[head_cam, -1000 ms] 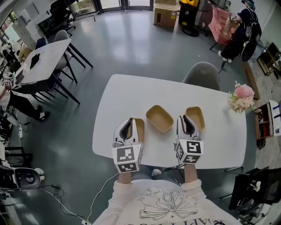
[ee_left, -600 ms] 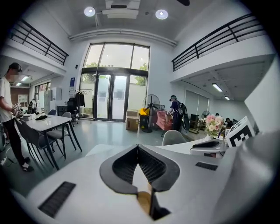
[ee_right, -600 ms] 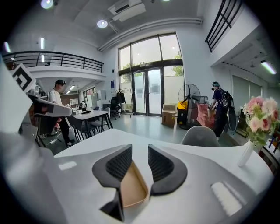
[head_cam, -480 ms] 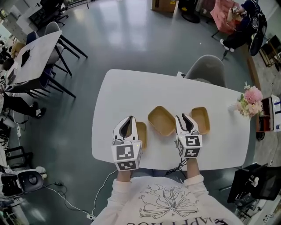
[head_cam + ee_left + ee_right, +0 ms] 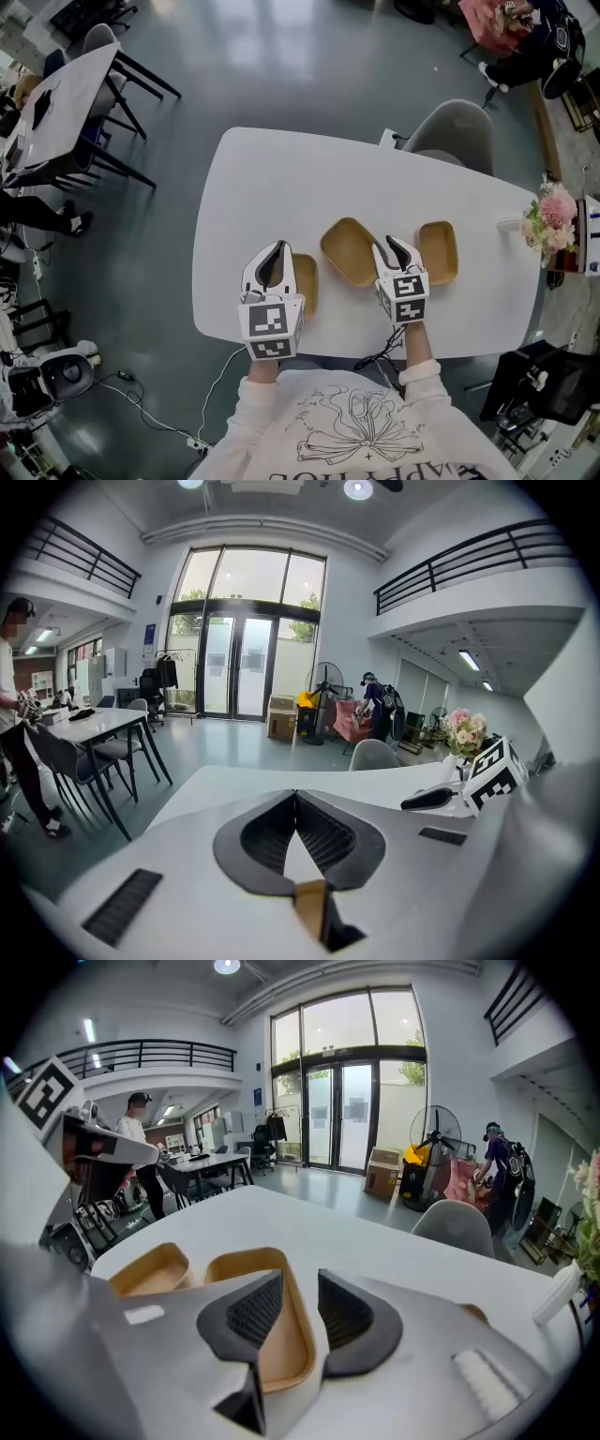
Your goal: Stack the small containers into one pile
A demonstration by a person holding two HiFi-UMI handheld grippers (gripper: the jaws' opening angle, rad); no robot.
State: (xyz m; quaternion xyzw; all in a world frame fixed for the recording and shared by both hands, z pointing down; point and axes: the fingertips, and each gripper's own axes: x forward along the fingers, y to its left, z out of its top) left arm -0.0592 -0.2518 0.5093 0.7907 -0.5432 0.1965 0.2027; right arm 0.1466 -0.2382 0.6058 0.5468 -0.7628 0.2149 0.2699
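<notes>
Containers: 3 tan shallow trays w/ rounded corners, in a row on near half of white table [image 5: 281, 178], none stacked.
- Left container [image 5: 306, 281]: partly covered by left gripper; visible part empty.
- Middle container [image 5: 347, 249]: empty, sits at an angle.
- Right container [image 5: 439, 251]: empty, apart from middle one.

Grippers:
- Left gripper [image 5: 295, 797]: jaws pressed together at tips, nothing pinched; over left container's left side.
- Right gripper [image 5: 300, 1279]: jaws spread wide, just been opening. Middle container's right rim lines up in the gap, one jaw over the inside, other outside. Contact w/ rim: can't tell.
</notes>
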